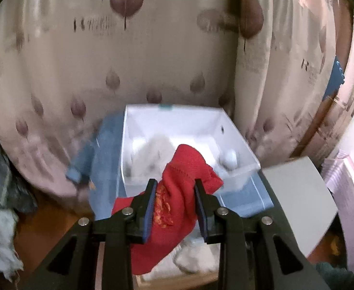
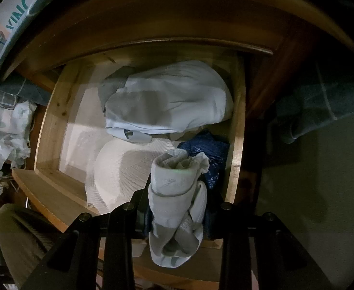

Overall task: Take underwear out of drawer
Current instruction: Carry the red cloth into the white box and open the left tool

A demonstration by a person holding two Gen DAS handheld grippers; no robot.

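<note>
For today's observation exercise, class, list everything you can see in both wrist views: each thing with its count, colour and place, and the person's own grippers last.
red garment: one, red, clamped in the left gripper
storage box: one, white, open, beyond the red garment
curtain: one, beige with brown leaf print, behind the box
wooden drawer: one, light brown, open, below the right gripper
white garment: one, white, at the drawer's back
blue garment: one, dark blue, by the drawer's right wall
rolled pale garment: one, grey-white, clamped in the right gripper
left gripper: one, black, shut on cloth
right gripper: one, black, shut on cloth
</note>
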